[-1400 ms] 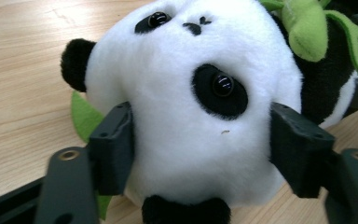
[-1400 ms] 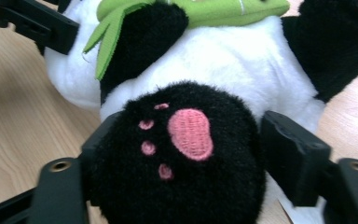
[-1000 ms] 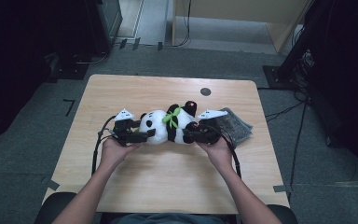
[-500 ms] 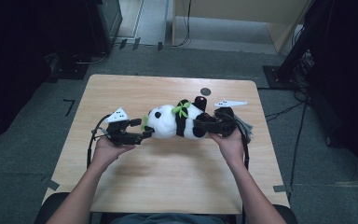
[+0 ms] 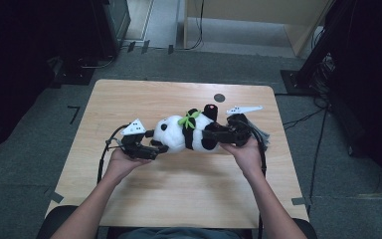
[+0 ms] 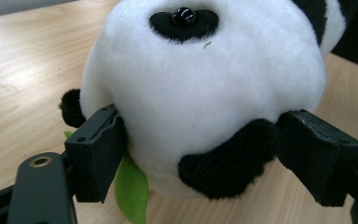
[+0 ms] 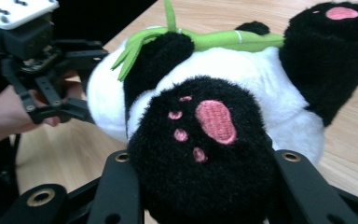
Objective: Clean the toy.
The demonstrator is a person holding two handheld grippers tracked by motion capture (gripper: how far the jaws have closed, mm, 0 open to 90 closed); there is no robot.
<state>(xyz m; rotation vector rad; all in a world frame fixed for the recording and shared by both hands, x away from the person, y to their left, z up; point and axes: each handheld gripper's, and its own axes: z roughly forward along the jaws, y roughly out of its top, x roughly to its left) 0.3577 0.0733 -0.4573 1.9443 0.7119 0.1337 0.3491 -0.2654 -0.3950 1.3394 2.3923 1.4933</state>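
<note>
1. The left tool [image 5: 146, 148] has its two black jaws pressed into either side of the panda's [image 5: 186, 134] white head; in the left gripper view the head [image 6: 205, 93] bulges between them, one jaw beside a black ear, the other against a black patch low on the face.
2. The right tool [image 5: 224, 135] is clamped on a black hind foot [image 7: 205, 158], its jaws squeezing the plush on both sides of the pink sole.
3. The panda hangs stretched between the two tools, over the middle of the desk [image 5: 129, 99], head toward the person's left. A green bamboo sprig [image 5: 188, 121] lies across its chest.
4. Since a second ago the toy has tilted: it then lay level between the hands, and now the foot end sits farther from the person and the head end nearer, with the right hand [image 5: 246, 152] gone up and back and the left hand [image 5: 122, 162] drawn in.
5. I judge this to be a two-handed carry or turn in progress; both grips look firm enough to keep the toy from sagging.
6. A small dark disc [image 5: 219, 97] lies on the desk beyond the toy, well apart.
</note>
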